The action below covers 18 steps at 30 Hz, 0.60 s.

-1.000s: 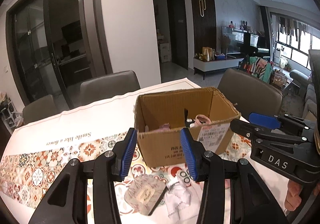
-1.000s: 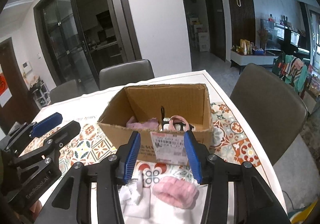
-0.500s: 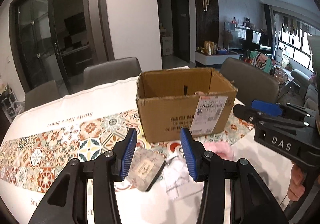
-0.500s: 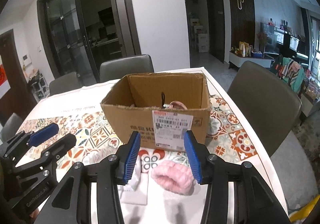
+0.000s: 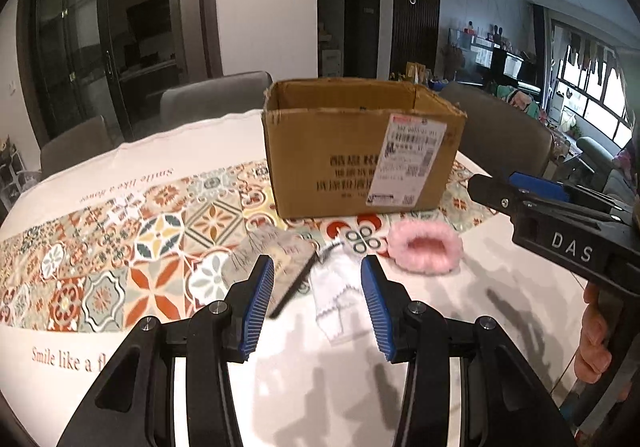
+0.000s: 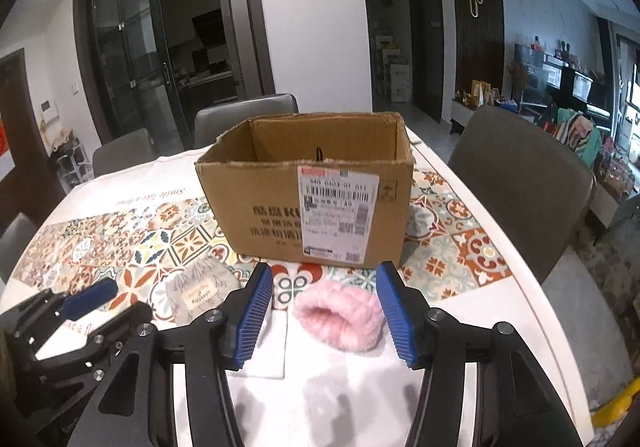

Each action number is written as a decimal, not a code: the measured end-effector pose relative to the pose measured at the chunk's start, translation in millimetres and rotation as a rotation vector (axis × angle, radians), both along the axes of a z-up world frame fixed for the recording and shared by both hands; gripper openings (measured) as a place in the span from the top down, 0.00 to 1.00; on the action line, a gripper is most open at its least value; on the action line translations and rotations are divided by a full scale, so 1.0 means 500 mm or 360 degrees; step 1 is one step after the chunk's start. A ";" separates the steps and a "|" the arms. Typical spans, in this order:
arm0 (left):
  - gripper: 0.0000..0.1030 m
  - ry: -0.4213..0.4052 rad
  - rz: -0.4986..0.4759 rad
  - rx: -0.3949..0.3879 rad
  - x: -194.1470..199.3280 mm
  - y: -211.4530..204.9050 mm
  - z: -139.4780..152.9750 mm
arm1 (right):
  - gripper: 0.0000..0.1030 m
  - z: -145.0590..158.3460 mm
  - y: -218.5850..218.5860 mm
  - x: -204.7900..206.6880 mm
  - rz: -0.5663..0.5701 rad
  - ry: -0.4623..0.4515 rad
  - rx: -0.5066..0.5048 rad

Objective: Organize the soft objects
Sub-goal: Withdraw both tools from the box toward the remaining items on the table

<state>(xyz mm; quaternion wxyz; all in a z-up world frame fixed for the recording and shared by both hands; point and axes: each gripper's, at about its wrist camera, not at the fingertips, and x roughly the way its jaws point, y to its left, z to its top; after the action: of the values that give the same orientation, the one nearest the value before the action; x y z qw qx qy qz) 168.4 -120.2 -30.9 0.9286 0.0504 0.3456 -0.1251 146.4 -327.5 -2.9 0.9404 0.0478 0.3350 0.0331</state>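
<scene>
An open cardboard box (image 5: pixel 360 151) (image 6: pixel 308 199) stands on the patterned tablecloth. In front of it lie a fluffy pink band (image 5: pixel 424 249) (image 6: pixel 340 317), a white cloth (image 5: pixel 340 295) (image 6: pixel 264 343) and a grey packaged soft item (image 5: pixel 268 261) (image 6: pixel 200 291). My left gripper (image 5: pixel 318 307) is open and empty, low over the white cloth and the grey item. My right gripper (image 6: pixel 326 317) is open and empty, its jaws either side of the pink band. The right gripper also shows in the left wrist view (image 5: pixel 520 191), and the left gripper in the right wrist view (image 6: pixel 96 303).
Grey chairs (image 6: pixel 516 183) (image 5: pixel 216 99) stand around the table (image 6: pixel 500 311). The table's right edge is close to the pink band. Glass doors and a living room lie behind.
Both grippers have dropped from above the box and pulled back toward the soft items in front of it. The box's inside is no longer visible. Both stayed open.
</scene>
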 end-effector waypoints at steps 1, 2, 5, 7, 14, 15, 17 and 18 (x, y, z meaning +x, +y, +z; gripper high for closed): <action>0.56 0.0008 -0.0005 -0.0005 -0.001 -0.001 -0.004 | 0.46 -0.006 -0.002 -0.003 -0.0002 0.0006 0.0006; 0.56 0.0012 -0.0008 -0.0009 -0.003 -0.003 -0.011 | 0.46 -0.011 -0.005 -0.005 -0.0009 0.0013 0.0014; 0.56 0.0015 -0.0027 -0.0011 -0.006 -0.012 -0.025 | 0.46 -0.030 -0.013 -0.010 -0.0017 0.0039 0.0040; 0.56 0.0022 -0.0043 -0.0020 -0.006 -0.017 -0.033 | 0.46 -0.043 -0.016 -0.011 -0.0018 0.0057 0.0046; 0.49 0.0056 -0.0064 0.0003 0.016 -0.037 -0.071 | 0.46 -0.094 -0.038 0.002 -0.0048 0.0146 0.0101; 0.49 0.0059 -0.0064 0.0011 0.020 -0.039 -0.076 | 0.46 -0.105 -0.040 0.007 -0.0048 0.0170 0.0113; 0.49 0.0070 -0.0072 0.0021 0.028 -0.044 -0.087 | 0.46 -0.118 -0.045 0.013 -0.0060 0.0200 0.0125; 0.49 0.0070 -0.0074 0.0020 0.030 -0.045 -0.092 | 0.46 -0.123 -0.047 0.016 -0.0065 0.0208 0.0127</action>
<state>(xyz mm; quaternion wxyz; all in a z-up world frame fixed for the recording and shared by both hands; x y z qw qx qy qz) 183.5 -142.6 -76.7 0.9173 0.0616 0.3656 -0.1455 154.3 -350.9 -64.4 0.9144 0.0940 0.3929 0.0241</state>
